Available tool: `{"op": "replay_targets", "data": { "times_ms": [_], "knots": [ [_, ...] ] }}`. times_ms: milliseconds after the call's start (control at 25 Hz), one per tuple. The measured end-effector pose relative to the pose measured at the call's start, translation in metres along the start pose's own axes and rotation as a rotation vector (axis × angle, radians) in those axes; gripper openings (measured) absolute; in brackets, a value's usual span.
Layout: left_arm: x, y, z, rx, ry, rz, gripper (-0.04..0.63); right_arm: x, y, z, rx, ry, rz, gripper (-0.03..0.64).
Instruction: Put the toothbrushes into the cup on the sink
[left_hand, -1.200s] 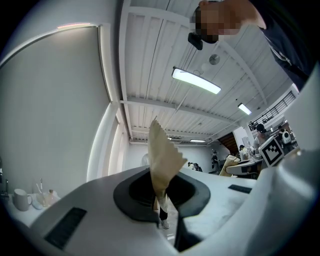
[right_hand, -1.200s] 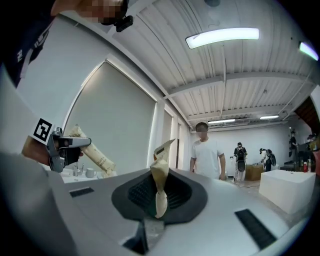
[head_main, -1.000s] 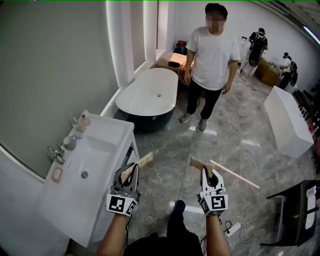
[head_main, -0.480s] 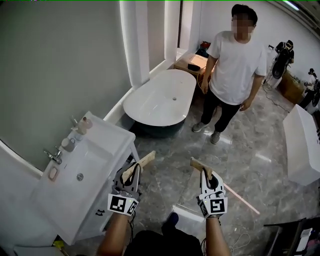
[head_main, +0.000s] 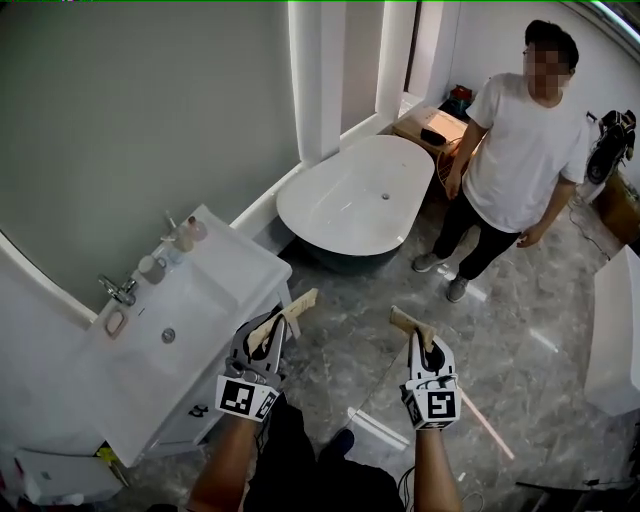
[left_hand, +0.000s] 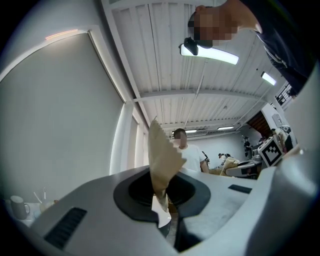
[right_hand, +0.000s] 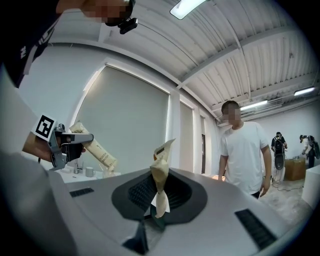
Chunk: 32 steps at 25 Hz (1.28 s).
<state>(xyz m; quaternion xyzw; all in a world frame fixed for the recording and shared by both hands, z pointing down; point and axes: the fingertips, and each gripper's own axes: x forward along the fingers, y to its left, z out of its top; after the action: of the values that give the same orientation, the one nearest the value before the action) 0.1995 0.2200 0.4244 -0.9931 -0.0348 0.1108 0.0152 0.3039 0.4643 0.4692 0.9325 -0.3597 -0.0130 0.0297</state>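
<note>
A paper-wrapped toothbrush (head_main: 291, 311) sticks up from my left gripper (head_main: 272, 336), which is shut on it just off the right edge of the white sink (head_main: 225, 262). The same wrapper (left_hand: 162, 160) rises from the left gripper (left_hand: 167, 215) in its own view. My right gripper (head_main: 425, 346) is shut on a second wrapped toothbrush (head_main: 407, 321) over the marble floor. In the right gripper view that wrapper (right_hand: 160, 175) stands between the pads. A white cup (head_main: 149, 267) stands at the sink's back by the faucet (head_main: 118, 290); the cup (left_hand: 17, 206) shows far left in the left gripper view.
A white bathtub (head_main: 355, 205) lies beyond the sink. A person in a white T-shirt (head_main: 520, 160) stands by it. A pale stick (head_main: 485, 425) lies on the floor, and a white box (head_main: 615, 340) sits at the right edge. Small bottles (head_main: 185, 235) stand on the sink.
Both grippers kept their wrapped toothbrushes and travelled with me. In the head view the bathtub and the standing person slid right, and the sink now lies closer to the left gripper.
</note>
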Motion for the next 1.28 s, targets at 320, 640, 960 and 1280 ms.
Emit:
{"op": "replay_targets", "data": {
  "times_ms": [320, 640, 960, 1280],
  "knots": [
    [0.04, 0.065, -0.024, -0.005, 0.011, 0.023, 0.051, 0.074, 0.014, -0.005, -0.033, 0.004, 0.022, 0.047],
    [0.08, 0.198, -0.05, -0.037, 0.015, -0.015, 0.051, 0.207, 0.086, -0.004, -0.03, 0.016, 0.001, 0.048],
    [0.091, 0.306, -0.041, -0.058, 0.0, 0.018, 0.051, 0.316, 0.175, 0.021, -0.044, 0.019, 0.065, 0.048],
    [0.032, 0.409, -0.034, -0.025, 0.006, 0.307, 0.051, 0.408, 0.293, 0.031, -0.049, -0.011, 0.333, 0.048]
  ]
}}
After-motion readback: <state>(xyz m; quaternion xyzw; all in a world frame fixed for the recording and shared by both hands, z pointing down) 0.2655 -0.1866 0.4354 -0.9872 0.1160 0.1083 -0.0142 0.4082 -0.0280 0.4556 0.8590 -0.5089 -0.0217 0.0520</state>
